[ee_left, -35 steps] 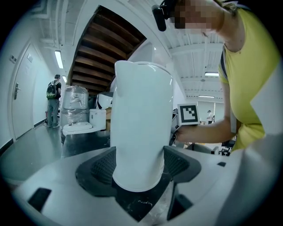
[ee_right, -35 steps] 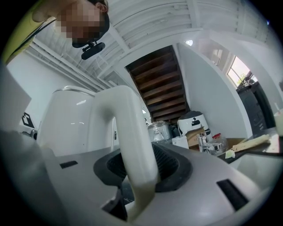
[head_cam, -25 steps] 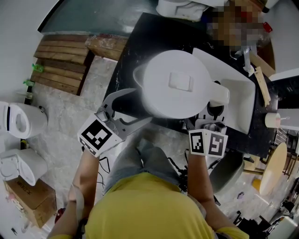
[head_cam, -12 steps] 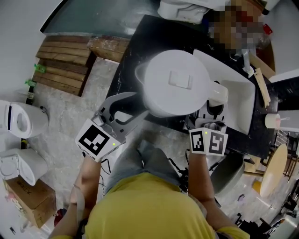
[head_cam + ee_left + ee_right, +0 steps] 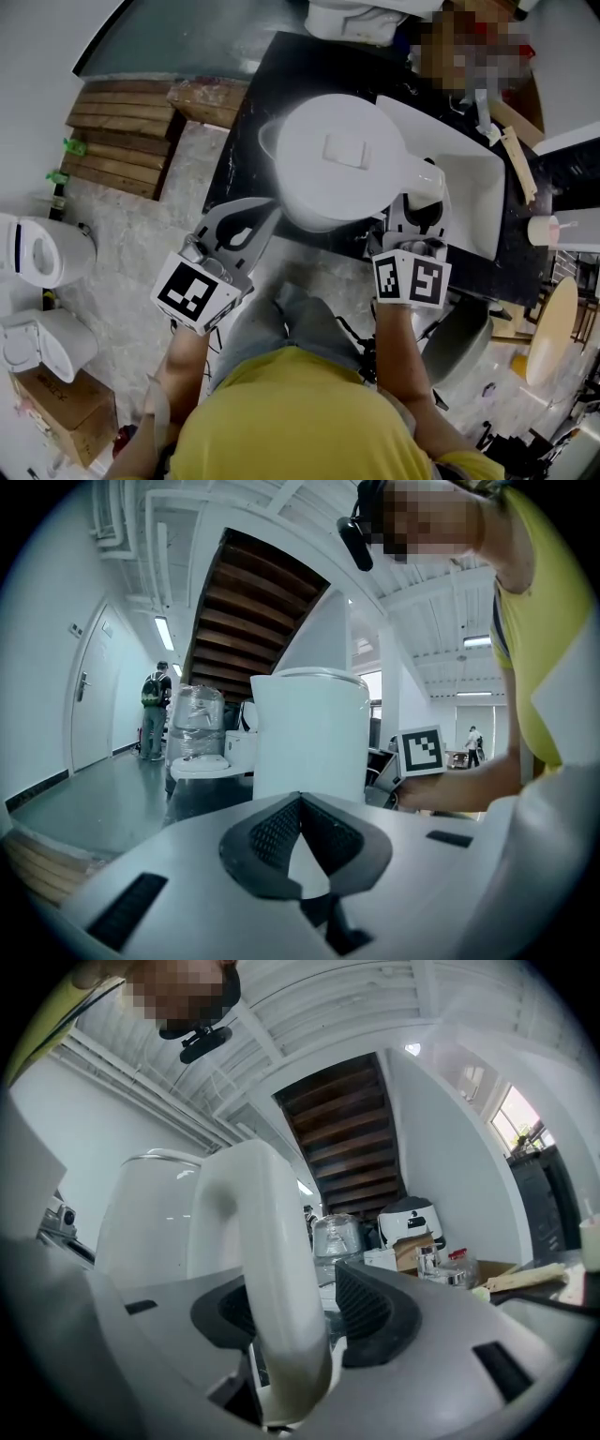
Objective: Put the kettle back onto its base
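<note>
Head view: the white kettle (image 5: 333,169) is standing near the counter's (image 5: 246,141) front edge, hiding any base beneath it, and a white tray (image 5: 478,202) is crowding its handle side.

Left gripper view: the left tongs (image 5: 302,803), just closed on nothing, are idling beside the kettle.

Right gripper view: the right tongs (image 5: 305,1316), just opening, are gaping around the handle (image 5: 272,1269), one pad clear, seemingly letting go.

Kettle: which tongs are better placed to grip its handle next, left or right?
Right. The handle of the kettle stands between the right tongs, which have just been opening. The left tongs are shut and empty, facing the kettle's smooth side.
</note>
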Demonstrator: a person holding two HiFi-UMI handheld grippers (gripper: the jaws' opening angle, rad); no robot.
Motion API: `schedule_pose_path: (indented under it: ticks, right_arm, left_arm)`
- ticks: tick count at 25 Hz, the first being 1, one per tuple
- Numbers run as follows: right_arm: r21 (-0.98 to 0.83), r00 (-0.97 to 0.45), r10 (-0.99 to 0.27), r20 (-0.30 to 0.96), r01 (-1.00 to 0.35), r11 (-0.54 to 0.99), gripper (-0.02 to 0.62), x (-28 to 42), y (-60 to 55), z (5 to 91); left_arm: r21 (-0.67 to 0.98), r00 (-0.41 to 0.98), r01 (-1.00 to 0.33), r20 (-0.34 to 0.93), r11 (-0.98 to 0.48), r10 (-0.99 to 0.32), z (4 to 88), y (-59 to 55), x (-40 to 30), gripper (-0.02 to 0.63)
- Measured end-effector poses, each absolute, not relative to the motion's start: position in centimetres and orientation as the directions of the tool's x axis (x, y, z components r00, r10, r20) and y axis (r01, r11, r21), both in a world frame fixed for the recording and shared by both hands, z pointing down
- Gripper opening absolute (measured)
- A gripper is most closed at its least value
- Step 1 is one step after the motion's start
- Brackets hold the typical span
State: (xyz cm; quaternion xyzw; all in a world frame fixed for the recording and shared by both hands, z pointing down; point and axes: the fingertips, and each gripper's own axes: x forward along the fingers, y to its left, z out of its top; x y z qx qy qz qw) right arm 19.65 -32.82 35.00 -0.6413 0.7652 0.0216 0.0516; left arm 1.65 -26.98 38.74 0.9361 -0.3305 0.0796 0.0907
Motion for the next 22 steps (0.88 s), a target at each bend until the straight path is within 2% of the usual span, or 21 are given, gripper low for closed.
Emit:
schedule_pose_path:
  ticks: [6,22]
  right_arm:
    - [0.041,-0.110,-0.989,-0.102,-0.993,0.107,0.212,19.8,-32.2,33.9]
    - [0.040,-0.024,-0.998,-0.058,-0.999,0.021,0.212,19.8,-29.8,33.8]
  left_arm:
    - [0.117,0.770,-0.633,0.198,-0.765,-0.606,38.3,-26.8,1.8,0.011]
    - [0.105,0.777,-0.625,0.181,-0.774,-0.603,37.3,-25.0,1.5,0.011]
